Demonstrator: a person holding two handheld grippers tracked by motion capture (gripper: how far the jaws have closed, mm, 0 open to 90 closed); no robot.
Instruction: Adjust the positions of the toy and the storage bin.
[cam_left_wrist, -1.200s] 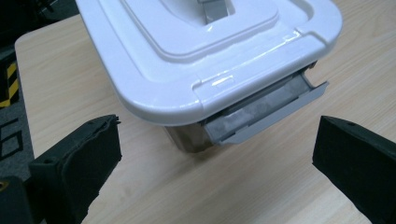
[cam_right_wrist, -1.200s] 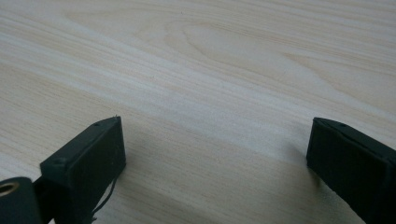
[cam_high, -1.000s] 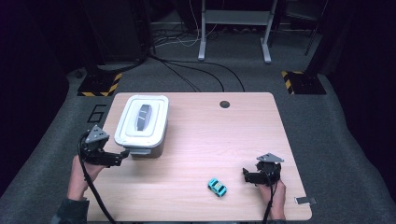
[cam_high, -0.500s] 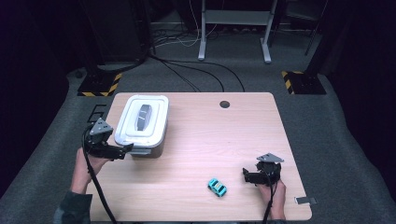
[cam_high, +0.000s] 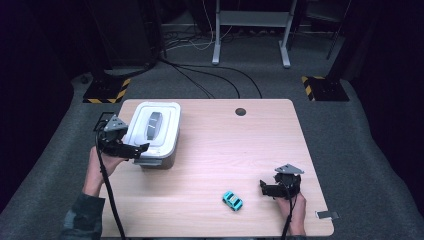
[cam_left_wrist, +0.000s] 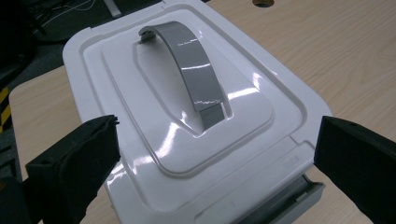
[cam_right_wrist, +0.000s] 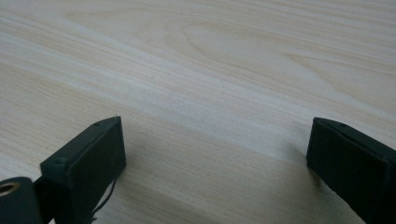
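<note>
Both spread jaws of left gripper (cam_left_wrist: 210, 154) flank box (cam_left_wrist: 187, 116).

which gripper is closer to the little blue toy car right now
Right. The right gripper sits open on the table just beside the toy car, apart from it; the left gripper is far off, at the white box.

One desk (cam_high: 210, 165) carries the things. On it stands one white box (cam_high: 152, 135) with one lid (cam_left_wrist: 187, 116) and one grey handle (cam_left_wrist: 191, 74) across that lid. One turquoise toy car (cam_high: 232, 201) lies well apart from the box, toward the person's edge of the desk. There are two tongs: the left tongs (cam_high: 142, 148) just at the box's near corner, jaws spread, and the right tongs (cam_high: 262, 188) near the car, far from the box. One round hole (cam_high: 241, 111) is in the desk, beyond the box's far end.
</note>
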